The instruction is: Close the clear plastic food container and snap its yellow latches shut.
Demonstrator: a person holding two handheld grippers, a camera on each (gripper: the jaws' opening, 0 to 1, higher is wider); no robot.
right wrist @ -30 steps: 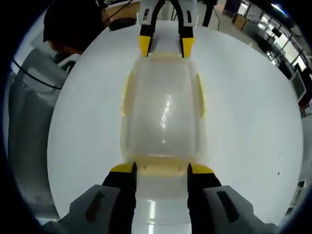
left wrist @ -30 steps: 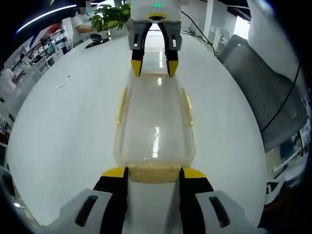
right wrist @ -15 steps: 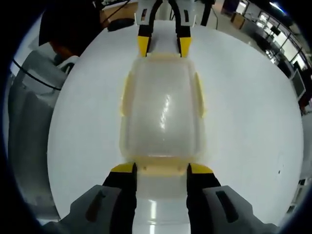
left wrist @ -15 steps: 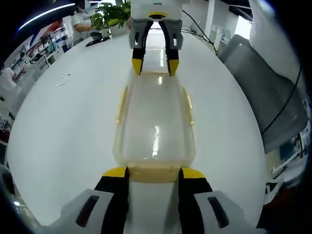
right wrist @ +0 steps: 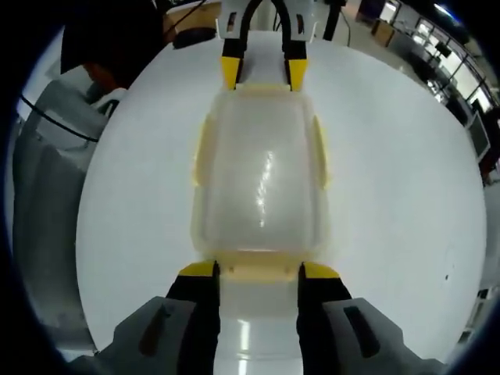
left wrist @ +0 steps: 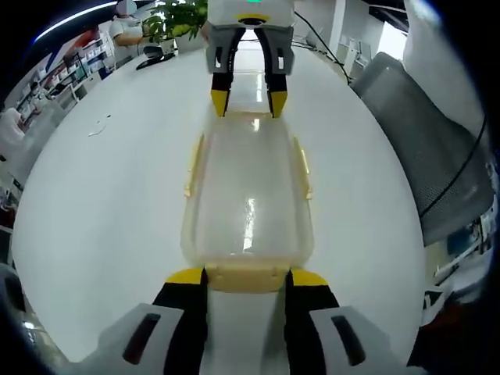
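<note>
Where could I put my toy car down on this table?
Either long side of the clear container has bare white table. Its two ends are crowded: the left hand-held gripper sits at one, the right hand-held gripper at the other.

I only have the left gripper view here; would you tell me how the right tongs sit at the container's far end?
Observer: In the right gripper view, the right tongs are open, their yellow tips flanking the yellow end latch of the container.
Operator: Thank you. Is the lid on at that end?
Observer: The lid covers the top right up to that end; whether that latch is snapped, I cannot tell.
</note>
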